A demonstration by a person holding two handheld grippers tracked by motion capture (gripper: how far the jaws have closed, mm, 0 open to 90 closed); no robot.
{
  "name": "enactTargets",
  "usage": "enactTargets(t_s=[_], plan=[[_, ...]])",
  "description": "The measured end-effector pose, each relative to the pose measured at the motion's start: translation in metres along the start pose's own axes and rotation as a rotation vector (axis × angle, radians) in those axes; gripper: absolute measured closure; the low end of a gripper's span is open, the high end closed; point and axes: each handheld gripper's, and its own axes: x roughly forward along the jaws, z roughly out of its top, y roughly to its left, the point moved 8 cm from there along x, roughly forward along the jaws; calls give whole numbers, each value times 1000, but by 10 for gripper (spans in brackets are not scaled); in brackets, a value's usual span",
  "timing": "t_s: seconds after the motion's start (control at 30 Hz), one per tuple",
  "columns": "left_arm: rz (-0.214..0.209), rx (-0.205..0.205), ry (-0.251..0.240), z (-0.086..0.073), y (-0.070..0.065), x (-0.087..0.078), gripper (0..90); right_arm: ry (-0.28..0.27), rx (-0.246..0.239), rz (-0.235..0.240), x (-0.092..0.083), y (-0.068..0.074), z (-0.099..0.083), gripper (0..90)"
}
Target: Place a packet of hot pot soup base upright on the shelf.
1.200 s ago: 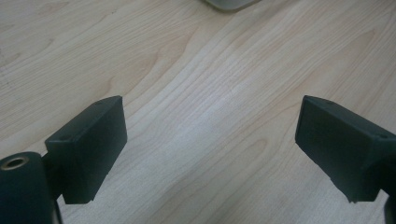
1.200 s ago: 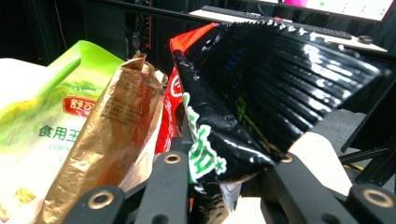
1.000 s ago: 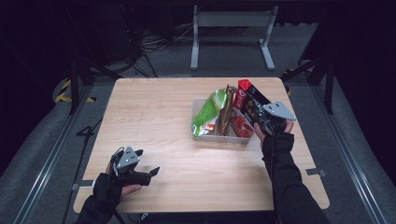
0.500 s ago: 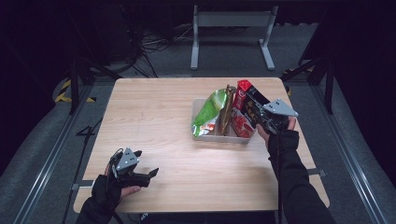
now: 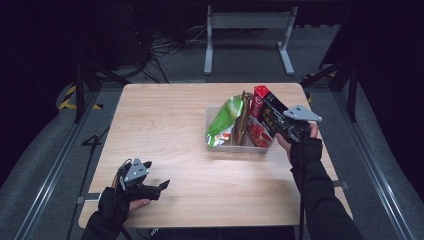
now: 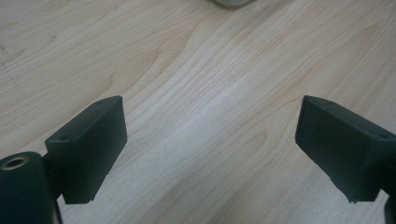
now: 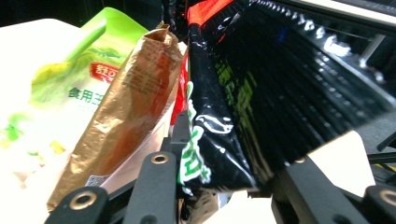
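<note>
A shallow pale tray (image 5: 214, 146) is seen on the right half of the wooden desk (image 5: 165, 120), and three packets are stood in it side by side. At its left end a green packet (image 5: 225, 120) is propped, leaning with its top tilted toward the middle of the tray. Beside it a narrow bronze-brown foil packet (image 5: 244, 117) is set nearly upright, its crimped top pointing up and away from the person. At the right end a black and red packet (image 5: 263, 116) is held up on its edge; its long axis runs from the tray floor up and slightly to the left in the high view, with the red end uppermost.

In the right gripper view the black and red packet (image 7: 243, 98) is seen between the two black jaws, its lower edge down at the jaw roots and its glossy black face rising to the upper right, while the bronze-brown foil packet (image 7: 126, 112) and the green packet (image 7: 70, 84) stand just beside it. The right gripper (image 5: 280, 131) is placed at the tray's right end; its jaws have just been opening, and they are seen parted a little about the packet, with no firm press of the pads to be made out.

The left gripper (image 5: 159, 187) is held low over the near left part of the desk, well apart from the tray. Its jaws are spread wide, with bare wood between them.
</note>
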Motion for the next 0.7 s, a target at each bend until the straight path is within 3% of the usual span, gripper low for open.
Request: enactTargets(t_s=[0.5, 0.7], plan=[[1, 8, 6, 0, 0, -1, 97, 12, -30, 29, -12, 3, -3, 642], [4, 3, 4, 0, 1, 0, 96, 17, -33, 62, -16, 4, -2, 588]])
